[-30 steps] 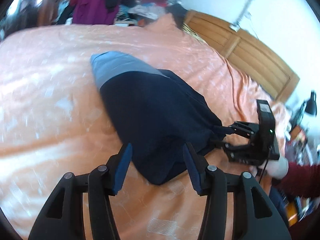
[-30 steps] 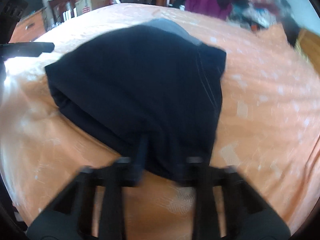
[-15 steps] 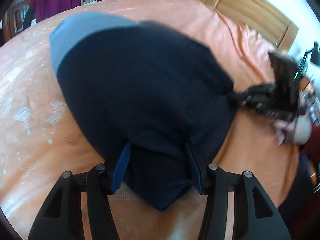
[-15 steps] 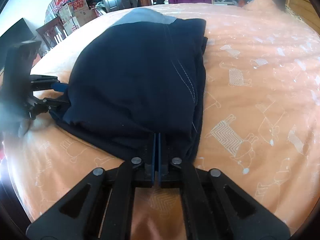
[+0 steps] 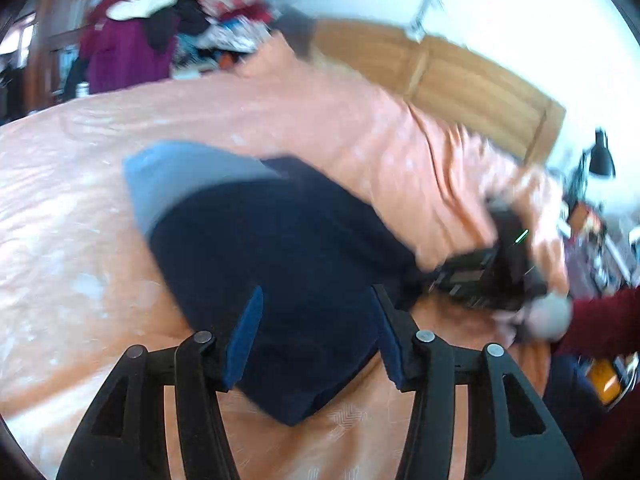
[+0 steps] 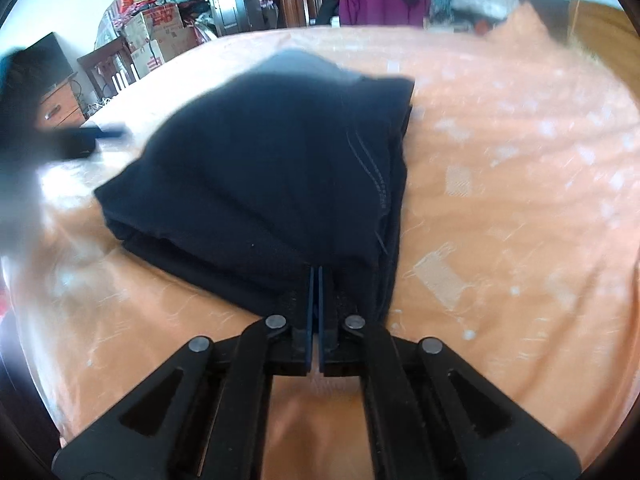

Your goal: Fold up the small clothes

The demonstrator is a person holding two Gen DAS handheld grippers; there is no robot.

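Right gripper (image 6: 315, 280) is clamped on the near edge of the folded dark garment (image 6: 272, 168), its blue pads pressed together over the cloth. Left gripper (image 5: 318, 320) is spread wide, nothing held, its fingers (image 5: 244, 336) poised over the garment's near corner. The garment is laid on the orange bedspread (image 5: 80, 240), a grey-blue band (image 5: 180, 176) seen at its far end.
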